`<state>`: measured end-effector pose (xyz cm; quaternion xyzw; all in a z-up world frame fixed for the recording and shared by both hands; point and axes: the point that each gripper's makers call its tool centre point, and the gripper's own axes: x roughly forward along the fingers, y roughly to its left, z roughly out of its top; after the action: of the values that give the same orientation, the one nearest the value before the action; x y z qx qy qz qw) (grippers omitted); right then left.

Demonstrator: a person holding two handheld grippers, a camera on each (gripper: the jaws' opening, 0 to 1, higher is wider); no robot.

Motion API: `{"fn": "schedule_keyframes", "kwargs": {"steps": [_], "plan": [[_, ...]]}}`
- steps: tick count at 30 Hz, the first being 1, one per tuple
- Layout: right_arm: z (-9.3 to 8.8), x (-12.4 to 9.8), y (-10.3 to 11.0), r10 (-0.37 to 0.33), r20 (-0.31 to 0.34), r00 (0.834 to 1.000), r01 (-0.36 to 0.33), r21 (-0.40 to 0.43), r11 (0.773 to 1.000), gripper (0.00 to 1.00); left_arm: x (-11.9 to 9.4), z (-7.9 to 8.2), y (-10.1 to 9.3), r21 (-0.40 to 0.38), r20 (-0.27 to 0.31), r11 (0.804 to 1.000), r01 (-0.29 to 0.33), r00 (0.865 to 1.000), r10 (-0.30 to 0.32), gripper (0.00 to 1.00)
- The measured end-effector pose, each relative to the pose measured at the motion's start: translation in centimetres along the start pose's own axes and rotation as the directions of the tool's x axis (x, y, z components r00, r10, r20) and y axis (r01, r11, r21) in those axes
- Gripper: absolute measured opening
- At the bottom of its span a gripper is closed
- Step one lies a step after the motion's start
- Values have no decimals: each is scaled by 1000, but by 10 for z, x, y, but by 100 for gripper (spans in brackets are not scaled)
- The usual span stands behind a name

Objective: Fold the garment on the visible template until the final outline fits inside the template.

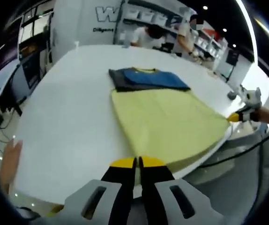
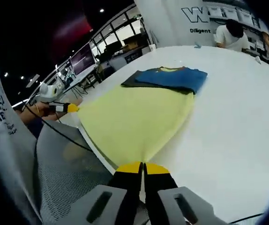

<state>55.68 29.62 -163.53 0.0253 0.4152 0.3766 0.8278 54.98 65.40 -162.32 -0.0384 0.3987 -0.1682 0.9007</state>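
Both my left gripper [image 1: 138, 162] & right gripper [image 2: 142, 167] pinch corners of the pale yellow cloth garment [image 1: 167, 123]; lift evenly, fold toward the blue folded shirt [image 1: 148, 78], w/o dragging off the white surface [image 1: 69, 122].

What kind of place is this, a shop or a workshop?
Probably a lab or demo space rather than a shop: a large white table holds a yellow garment and a folded blue garment, shelving lines the back wall, and monitors stand on desks.
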Motion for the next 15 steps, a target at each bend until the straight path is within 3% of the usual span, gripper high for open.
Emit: {"fn": "schedule_keyframes", "kwargs": {"steps": [4,6,8,12,13,15], "plan": [[-10,-8,13,20,-14,1000,-20,30,999,0,-20,2,3,-33,5,999,-19,1000,19,0],[-14,-11,18,25,-15,1000,-24,54,998,0,-28,9,-3,-87,53,996,-31,998,36,0],[-17,-13,20,25,-20,999,-23,65,998,0,-33,9,-4,-117,62,993,-31,997,39,0],[-19,-17,28,35,-24,999,-33,67,997,0,-40,5,-5,-117,64,992,-38,997,46,0],[-23,-20,30,26,-61,998,-25,14,1000,0,-42,10,-10,-95,111,995,-8,994,19,0],[-26,-21,33,27,-92,995,-28,-13,1000,0,-43,11,-16,-86,124,996,28,992,-17,0]]}}
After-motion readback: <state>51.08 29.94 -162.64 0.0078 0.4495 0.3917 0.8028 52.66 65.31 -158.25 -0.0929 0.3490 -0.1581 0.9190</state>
